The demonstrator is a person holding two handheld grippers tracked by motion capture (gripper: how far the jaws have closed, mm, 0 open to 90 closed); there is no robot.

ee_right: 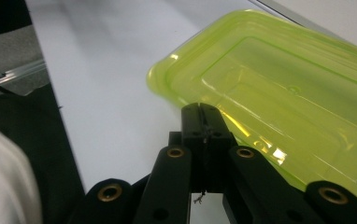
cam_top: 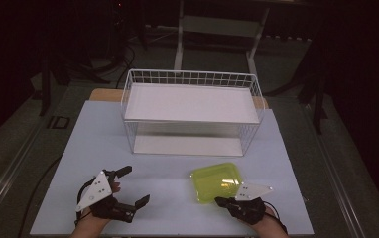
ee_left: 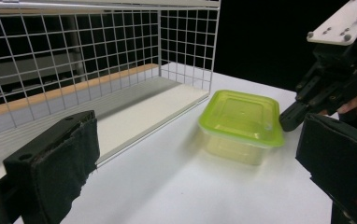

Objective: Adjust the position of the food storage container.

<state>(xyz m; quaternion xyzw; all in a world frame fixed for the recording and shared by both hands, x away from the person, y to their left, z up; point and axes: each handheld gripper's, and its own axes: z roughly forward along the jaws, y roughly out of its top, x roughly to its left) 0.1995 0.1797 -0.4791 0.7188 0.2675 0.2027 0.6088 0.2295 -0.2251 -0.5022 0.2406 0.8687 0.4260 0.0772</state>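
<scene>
While the translucent green lidded plastic container [cam_top: 216, 181] lies flat near the table's [cam_top: 167, 168] front edge, its long axis runs diagonally toward the far-right corner. The right gripper [cam_top: 221, 201] touches its near rim, jaws clenched on nothing; the left gripper [cam_top: 133, 186] gapes wide.

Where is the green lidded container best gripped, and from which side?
Probably by the overhanging lid rim of the green container on its near edge, coming low from the person's side. The box lies flat and looks broad, while the lip juts past the clear base. The right gripper sits shut at that edge; the left gripper is open.
</scene>
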